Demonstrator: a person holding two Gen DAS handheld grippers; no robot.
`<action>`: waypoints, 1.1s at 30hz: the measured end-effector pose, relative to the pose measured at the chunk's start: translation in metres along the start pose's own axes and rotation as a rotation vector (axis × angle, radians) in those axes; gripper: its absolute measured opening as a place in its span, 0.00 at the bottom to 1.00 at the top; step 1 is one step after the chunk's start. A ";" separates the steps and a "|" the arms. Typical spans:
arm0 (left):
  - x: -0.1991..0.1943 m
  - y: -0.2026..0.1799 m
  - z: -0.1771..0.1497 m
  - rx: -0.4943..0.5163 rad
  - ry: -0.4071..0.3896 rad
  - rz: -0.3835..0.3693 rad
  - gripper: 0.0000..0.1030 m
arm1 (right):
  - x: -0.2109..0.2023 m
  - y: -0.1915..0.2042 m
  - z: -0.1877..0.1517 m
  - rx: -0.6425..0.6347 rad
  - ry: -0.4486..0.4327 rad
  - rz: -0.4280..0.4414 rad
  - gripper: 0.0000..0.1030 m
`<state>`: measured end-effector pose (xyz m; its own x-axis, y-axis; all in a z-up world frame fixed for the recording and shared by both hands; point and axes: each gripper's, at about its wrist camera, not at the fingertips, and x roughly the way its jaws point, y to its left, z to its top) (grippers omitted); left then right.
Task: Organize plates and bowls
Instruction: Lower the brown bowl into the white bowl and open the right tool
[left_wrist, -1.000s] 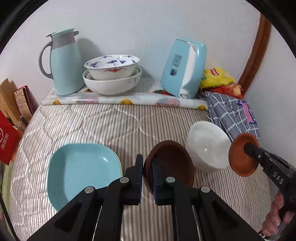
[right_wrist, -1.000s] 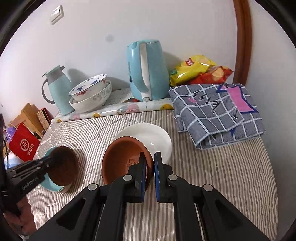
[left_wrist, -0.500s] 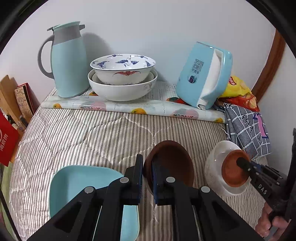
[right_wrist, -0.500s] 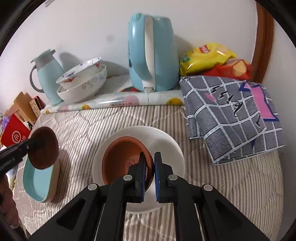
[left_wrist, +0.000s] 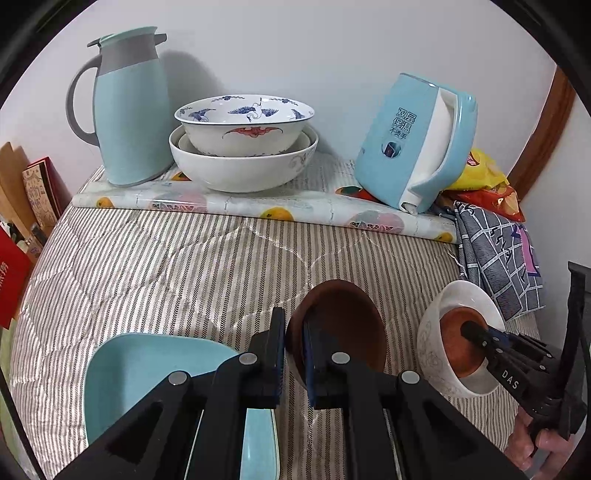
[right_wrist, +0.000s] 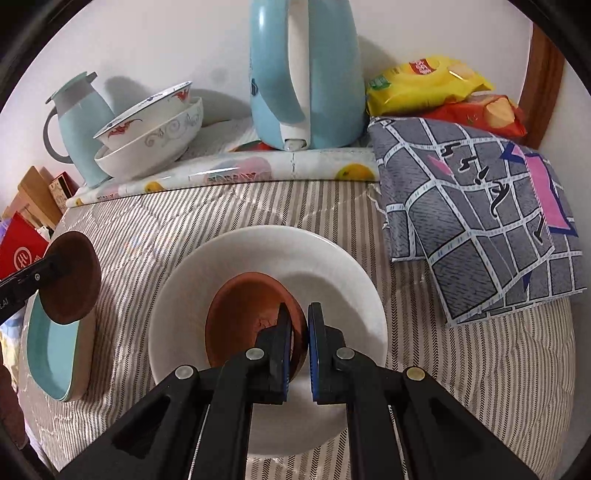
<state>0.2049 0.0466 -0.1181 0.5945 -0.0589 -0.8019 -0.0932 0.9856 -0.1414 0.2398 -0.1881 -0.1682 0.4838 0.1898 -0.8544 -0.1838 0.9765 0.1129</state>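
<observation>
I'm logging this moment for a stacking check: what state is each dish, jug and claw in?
Left claw: shut on dark brown bowl, held tilted off the bed.
Right claw: shut on terracotta bowl, inside white bowl.
Teal square plate: empty.
Patterned bowl: nested in large white bowl.
Thermos jug: upright, lidded.
Kettle: upright, closed.

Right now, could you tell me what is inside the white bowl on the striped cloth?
A small orange-brown dish sits inside the white bowl, its rim pinched by the right gripper. The dish and the fingers cover the bowl's bottom, so anything beneath is hidden.
</observation>
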 end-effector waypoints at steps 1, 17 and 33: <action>0.001 0.000 0.000 0.000 0.001 0.001 0.09 | 0.000 -0.001 0.000 0.004 0.002 0.003 0.08; 0.012 0.002 -0.004 0.001 0.021 -0.007 0.09 | 0.015 0.015 0.005 -0.106 0.076 -0.095 0.13; -0.001 0.008 -0.006 -0.005 0.013 -0.010 0.09 | 0.008 0.028 0.006 -0.109 0.076 -0.108 0.43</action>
<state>0.1991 0.0531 -0.1218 0.5855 -0.0709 -0.8076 -0.0910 0.9841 -0.1524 0.2437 -0.1584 -0.1689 0.4401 0.0718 -0.8951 -0.2281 0.9730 -0.0341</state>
